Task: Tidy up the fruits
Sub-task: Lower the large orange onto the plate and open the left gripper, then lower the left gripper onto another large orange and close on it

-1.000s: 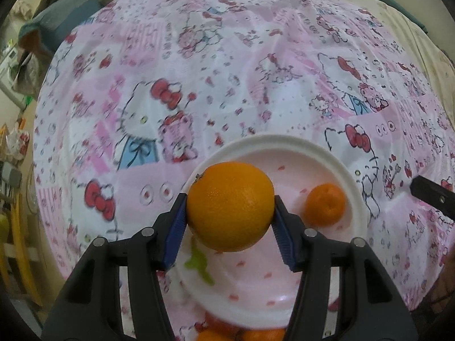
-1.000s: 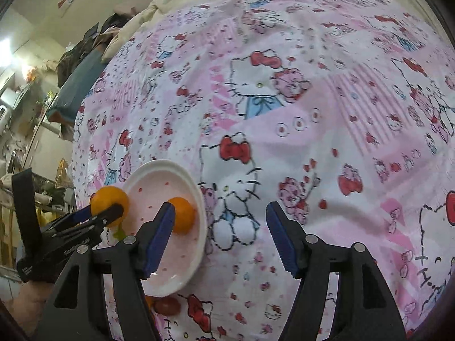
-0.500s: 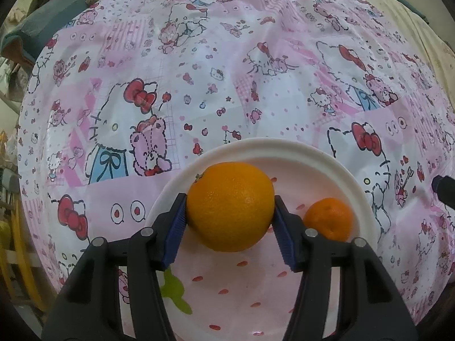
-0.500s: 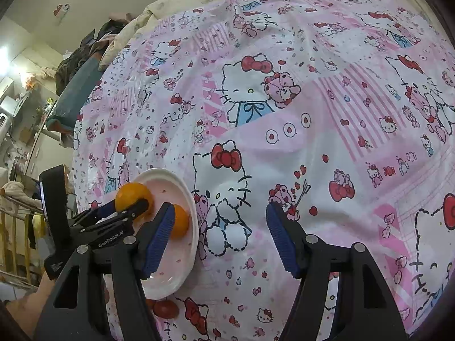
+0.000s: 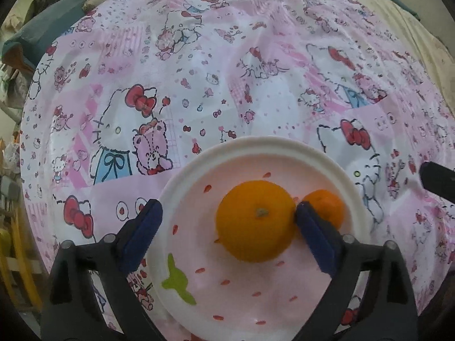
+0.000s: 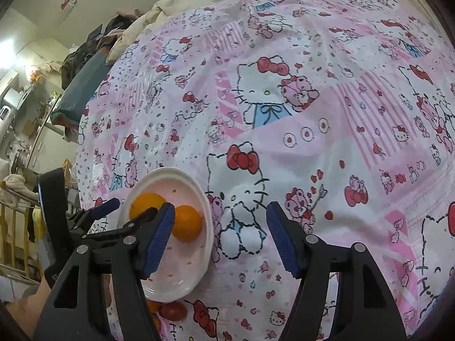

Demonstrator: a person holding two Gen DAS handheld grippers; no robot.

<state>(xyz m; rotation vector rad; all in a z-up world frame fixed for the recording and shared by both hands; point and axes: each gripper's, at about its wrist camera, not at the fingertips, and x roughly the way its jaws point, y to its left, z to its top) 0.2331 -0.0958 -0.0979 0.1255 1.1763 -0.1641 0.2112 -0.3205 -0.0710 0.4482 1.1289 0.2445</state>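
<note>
A large orange (image 5: 254, 221) lies on a white and pink plate (image 5: 256, 145), touching a smaller tangerine (image 5: 327, 206) on its right. My left gripper (image 5: 227, 228) is open around the large orange, its right finger (image 5: 315, 236) between the two fruits, its left finger well clear. In the right wrist view the plate (image 6: 206, 199) holds the large orange (image 6: 146, 203) and the tangerine (image 6: 187, 221), with the left gripper (image 6: 129, 207) over it. My right gripper (image 6: 219, 234) is open and empty above the cloth, right of the plate.
A pink Hello Kitty cloth (image 5: 227, 71) covers the table. Below the plate's near edge lie a red fruit (image 6: 173, 311) and an orange fruit (image 6: 152, 305). Clothes and furniture stand off the table's left side (image 6: 42, 113).
My left gripper opened and let go of the large orange, which now rests on the plate beside the tangerine. My right gripper moved slightly closer to the plate.
</note>
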